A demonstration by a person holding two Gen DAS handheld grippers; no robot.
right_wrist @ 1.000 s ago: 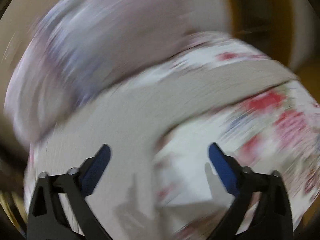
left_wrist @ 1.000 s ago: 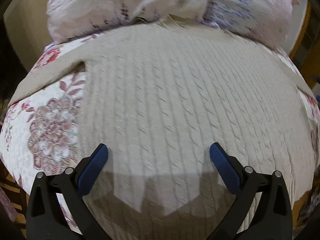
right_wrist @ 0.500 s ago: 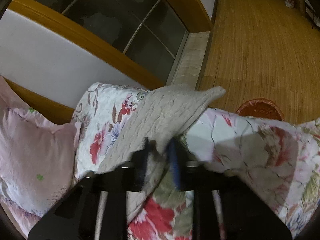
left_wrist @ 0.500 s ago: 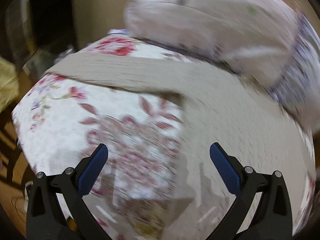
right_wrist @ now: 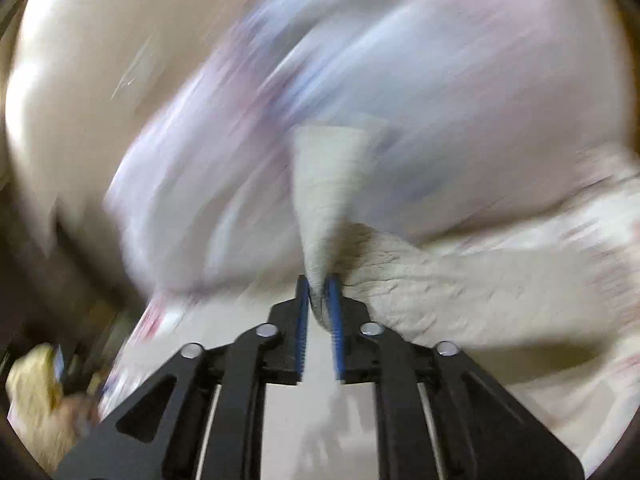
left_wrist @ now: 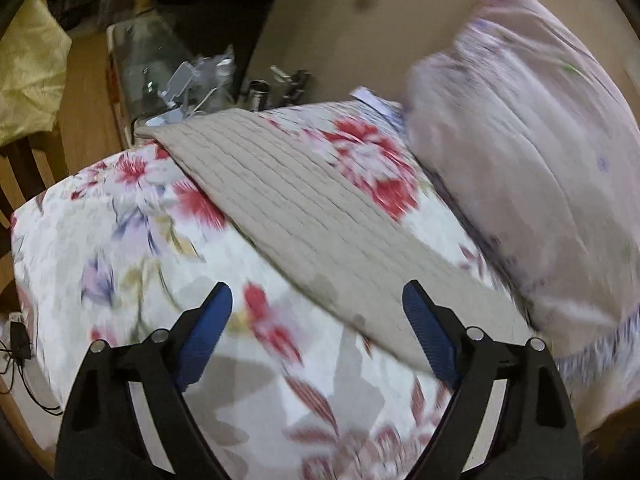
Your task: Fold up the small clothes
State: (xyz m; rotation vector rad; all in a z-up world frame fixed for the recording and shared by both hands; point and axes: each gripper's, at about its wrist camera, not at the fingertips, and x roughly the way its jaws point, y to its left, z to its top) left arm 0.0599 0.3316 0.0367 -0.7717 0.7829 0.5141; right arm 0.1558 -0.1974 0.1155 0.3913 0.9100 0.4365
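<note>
A beige cable-knit sweater lies on a floral quilt. In the left wrist view one long sleeve (left_wrist: 288,208) stretches flat from the far left edge of the bed toward the lower right. My left gripper (left_wrist: 318,312) is open and empty, hovering above the quilt (left_wrist: 120,240) just beside the sleeve. In the right wrist view my right gripper (right_wrist: 320,300) is shut on the other sleeve (right_wrist: 328,184), whose cuff stands up between the jaws. The rest of the sweater (right_wrist: 440,296) trails to the right. That view is heavily blurred.
A pink pillow (left_wrist: 520,152) lies at the head of the bed, right of the sleeve; it fills the blurred background of the right wrist view (right_wrist: 400,60). Past the bed's far edge stands a cluttered nightstand (left_wrist: 180,80) and a yellow bag (left_wrist: 28,64).
My left gripper swung left, from over the sweater body to over the left sleeve. My right gripper closed on the right sleeve, lifted it and is sweeping it toward the pillow.
</note>
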